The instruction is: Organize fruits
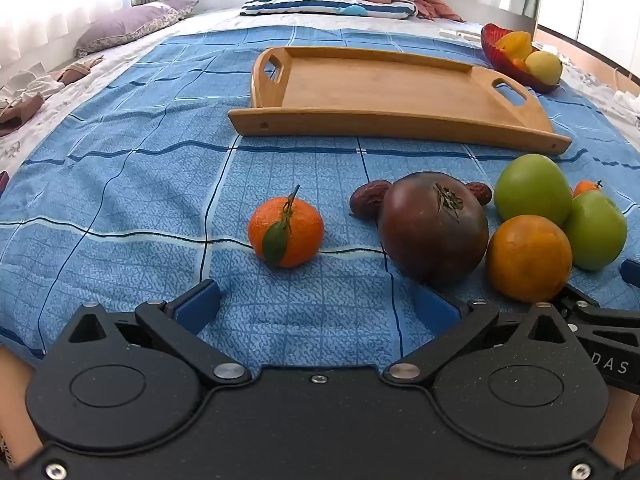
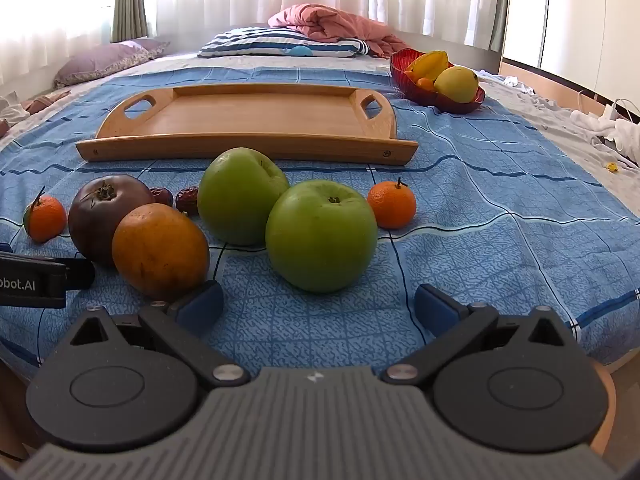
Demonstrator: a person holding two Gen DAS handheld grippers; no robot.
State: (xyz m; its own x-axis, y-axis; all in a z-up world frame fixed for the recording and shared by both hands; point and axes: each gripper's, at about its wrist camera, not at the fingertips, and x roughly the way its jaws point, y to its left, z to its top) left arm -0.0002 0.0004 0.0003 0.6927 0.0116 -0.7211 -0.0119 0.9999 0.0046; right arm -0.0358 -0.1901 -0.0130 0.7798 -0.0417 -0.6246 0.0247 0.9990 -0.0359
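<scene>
Now, fruit cluster on blue checked woven bedspread [image 2: 500, 208]: two smooth round green apples [image 2: 320, 236], dimpled orange [image 2: 160, 256], glossy dark tomato [image 2: 106, 212], small leafy mandarin [image 1: 286, 232]. Rimmed bamboo tray with cut-out handles [image 2: 248, 120] at 12 o'clock, bare. Left gripper [image 1: 316, 308] and right gripper [image 2: 318, 304] both spread wide, nothing held. Open cloth at 3 o'clock.

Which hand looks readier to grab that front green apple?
Right, probably. The right gripper stands open with the front green apple straight ahead of it; the left gripper faces the leafy mandarin instead.
</scene>
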